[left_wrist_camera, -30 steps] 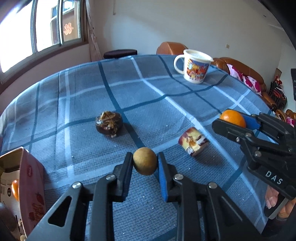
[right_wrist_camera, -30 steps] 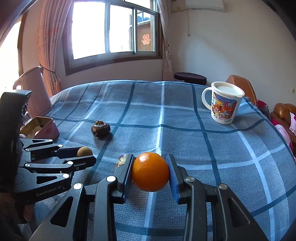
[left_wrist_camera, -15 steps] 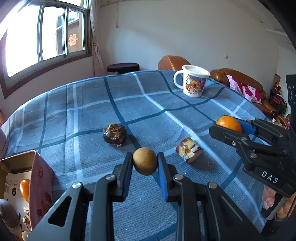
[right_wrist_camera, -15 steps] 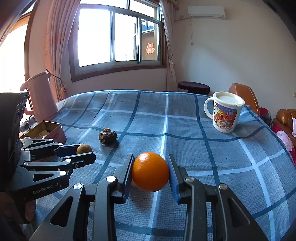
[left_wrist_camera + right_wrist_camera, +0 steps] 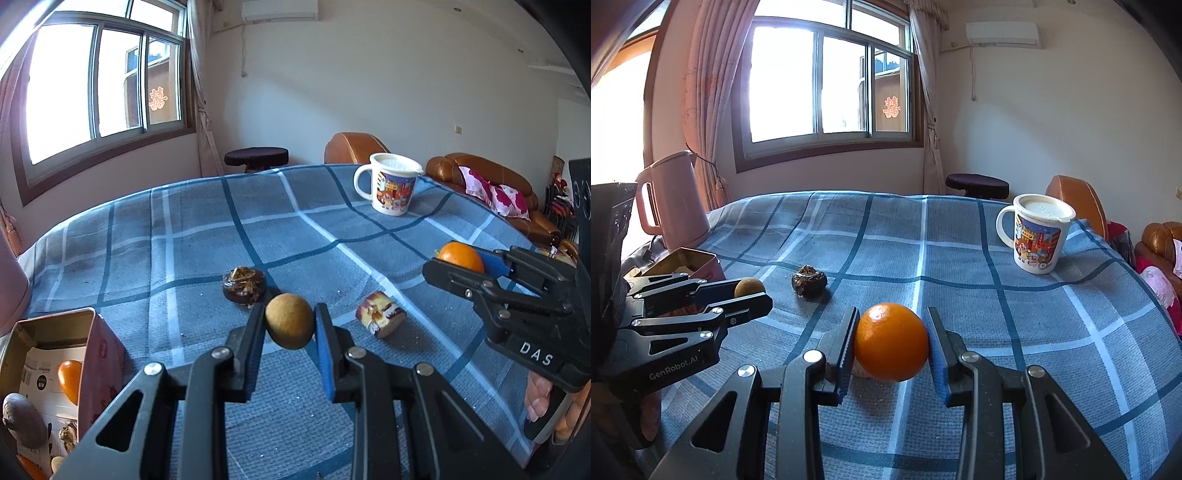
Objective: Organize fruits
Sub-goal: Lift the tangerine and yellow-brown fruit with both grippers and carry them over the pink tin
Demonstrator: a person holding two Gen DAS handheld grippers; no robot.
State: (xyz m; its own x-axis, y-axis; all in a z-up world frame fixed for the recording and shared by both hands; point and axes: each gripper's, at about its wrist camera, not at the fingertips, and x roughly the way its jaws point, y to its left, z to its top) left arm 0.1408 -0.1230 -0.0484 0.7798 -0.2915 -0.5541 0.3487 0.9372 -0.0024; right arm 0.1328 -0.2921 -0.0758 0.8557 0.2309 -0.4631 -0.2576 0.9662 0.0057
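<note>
The left claw (image 5: 290, 326) is clamped on a small brown fruit (image 5: 289, 320), held above the blue checked surface (image 5: 184, 258); an open tin (image 5: 55, 354) sits at eight o'clock. The right claw (image 5: 891, 341) grips an orange (image 5: 891, 341). Farther off lie a dark wrapped snack (image 5: 809, 280) at eleven o'clock and a mug (image 5: 1036, 234) at one.

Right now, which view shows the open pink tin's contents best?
Left wrist view: the pink tin faces the camera, showing an orange fruit and paper inside. The right wrist view shows only its rim behind the left gripper.
</note>
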